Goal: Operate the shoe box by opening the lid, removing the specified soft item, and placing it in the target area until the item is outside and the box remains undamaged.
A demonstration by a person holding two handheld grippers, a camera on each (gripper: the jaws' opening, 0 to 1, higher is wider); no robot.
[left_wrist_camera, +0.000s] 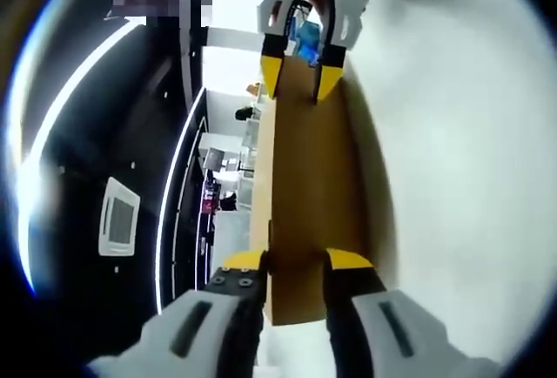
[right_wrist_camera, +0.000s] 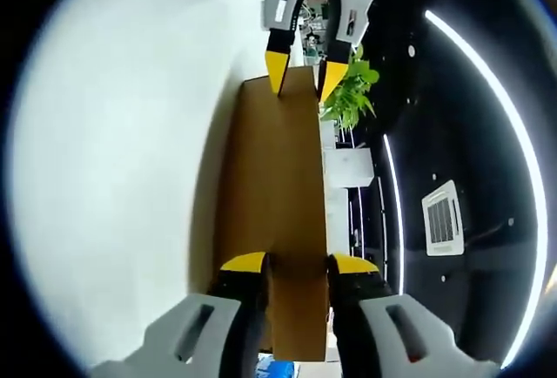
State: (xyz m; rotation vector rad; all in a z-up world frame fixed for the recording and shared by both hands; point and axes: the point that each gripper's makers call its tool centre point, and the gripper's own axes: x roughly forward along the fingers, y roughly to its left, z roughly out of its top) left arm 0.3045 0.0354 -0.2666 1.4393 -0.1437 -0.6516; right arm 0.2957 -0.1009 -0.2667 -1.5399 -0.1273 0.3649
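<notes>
- left gripper view: my left gripper (left_wrist_camera: pixel 296 266) has its yellow-tipped jaws set either side of the near edge of a brown cardboard panel, the shoe box lid (left_wrist_camera: pixel 305 178). both jaw tips sit against the cardboard, narrow, gripping it.
- same view: the panel runs away from me toward the top of the frame, where my right gripper (left_wrist_camera: pixel 300 77) clamps the far edge, its yellow tips pressed on the cardboard from both sides.
- right gripper view: mirrored arrangement. my right gripper (right_wrist_camera: pixel 296 265) holds the near edge of the shoe box lid (right_wrist_camera: pixel 274 186), jaws narrow and in contact with it; my left gripper (right_wrist_camera: pixel 302 71) grips the opposite end.
- the panel is held between both grippers, seen nearly edge-on along its length.
- one side of the panel faces a plain white surface (left_wrist_camera: pixel 461 160); the other faces a dark ceiling (right_wrist_camera: pixel 435 134) with curved light strips and a square vent (right_wrist_camera: pixel 444 217).
- a green plant (right_wrist_camera: pixel 352 91) shows just beside the far end of the lid in the right gripper view.
- box body and the soft item: cannot tell where they are.
</notes>
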